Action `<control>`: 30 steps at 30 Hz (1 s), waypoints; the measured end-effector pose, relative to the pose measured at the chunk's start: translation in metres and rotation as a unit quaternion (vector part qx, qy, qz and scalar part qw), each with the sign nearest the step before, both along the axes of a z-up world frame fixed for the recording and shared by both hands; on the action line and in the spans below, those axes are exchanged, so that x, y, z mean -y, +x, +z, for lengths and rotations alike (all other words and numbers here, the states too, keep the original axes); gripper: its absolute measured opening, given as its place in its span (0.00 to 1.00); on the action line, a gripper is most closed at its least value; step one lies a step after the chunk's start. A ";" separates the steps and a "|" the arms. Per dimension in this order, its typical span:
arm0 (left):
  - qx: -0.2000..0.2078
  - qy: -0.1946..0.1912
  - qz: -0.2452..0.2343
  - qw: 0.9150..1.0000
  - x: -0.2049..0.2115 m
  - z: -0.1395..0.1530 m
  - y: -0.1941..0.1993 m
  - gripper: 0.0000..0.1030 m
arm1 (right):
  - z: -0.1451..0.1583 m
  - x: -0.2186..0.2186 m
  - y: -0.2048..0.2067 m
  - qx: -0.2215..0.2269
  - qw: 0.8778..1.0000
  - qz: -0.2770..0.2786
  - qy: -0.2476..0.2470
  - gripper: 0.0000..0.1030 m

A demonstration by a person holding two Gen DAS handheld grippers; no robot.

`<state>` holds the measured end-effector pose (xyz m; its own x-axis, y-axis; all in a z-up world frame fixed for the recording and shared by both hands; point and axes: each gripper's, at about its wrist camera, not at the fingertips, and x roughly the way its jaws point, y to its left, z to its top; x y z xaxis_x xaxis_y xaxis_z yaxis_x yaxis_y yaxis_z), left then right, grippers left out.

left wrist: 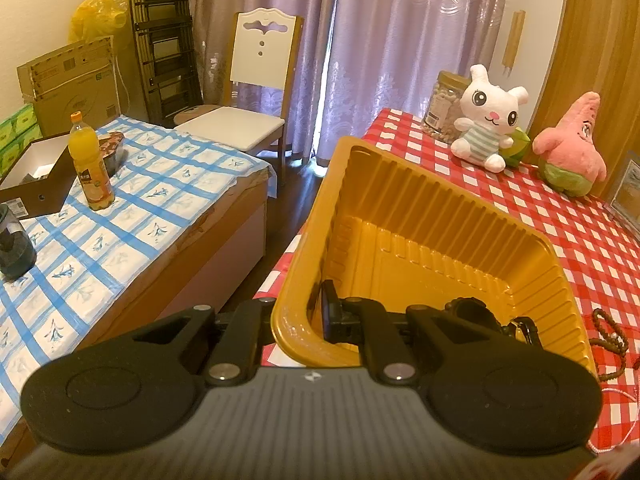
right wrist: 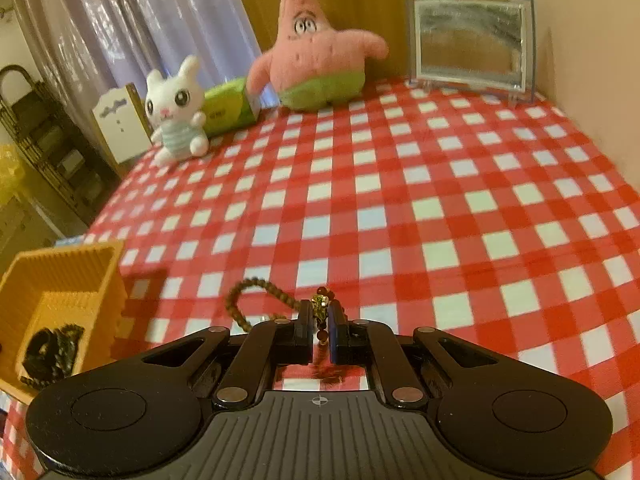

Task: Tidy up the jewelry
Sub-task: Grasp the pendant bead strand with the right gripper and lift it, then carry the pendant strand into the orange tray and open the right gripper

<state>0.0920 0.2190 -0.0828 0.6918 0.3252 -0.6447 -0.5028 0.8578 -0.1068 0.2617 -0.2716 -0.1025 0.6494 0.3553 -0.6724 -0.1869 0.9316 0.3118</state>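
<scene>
Tabletop point(right wrist: 400, 200) under a smooth red-and-white checked cloth carries everything. Largest on it is one tray point(left wrist: 440, 240), a glossy yellow plastic tub with ribbed walls, tipped up on its left side. The left claw point(left wrist: 298, 322) is clamped shut on the tray's near left wall, one finger outside, one inside. Dark jewelry point(left wrist: 476, 312), tangled and hard to count, lies in the tray's bottom corner.

Two plush toys sit at the far edge: a pink star point(right wrist: 316, 52) with green shorts and a white rabbit point(right wrist: 176, 108) in a striped shirt, with a green box point(right wrist: 228, 108) between them. One clear-framed rectangular panel point(right wrist: 472, 40) stands to the right.

One loop of small round brown beads point(right wrist: 248, 292) lies on the cloth just right of the tray. The right claw point(right wrist: 321, 332) is nearly closed, pinching a string of reddish beads point(right wrist: 322, 334) with a small greenish-gold charm at the fingertips; the string hangs between the fingers, beside the brown loop.
</scene>
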 end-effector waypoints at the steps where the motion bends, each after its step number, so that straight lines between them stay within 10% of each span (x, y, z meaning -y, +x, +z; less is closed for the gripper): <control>1: 0.000 0.000 -0.001 1.000 0.000 0.000 0.000 0.09 | 0.004 0.001 -0.001 0.004 1.000 0.000 0.001 0.07; 30: 0.006 -0.010 -0.019 1.000 -0.004 -0.001 0.005 0.09 | 0.073 -0.082 -0.019 0.046 0.990 0.109 0.080 0.07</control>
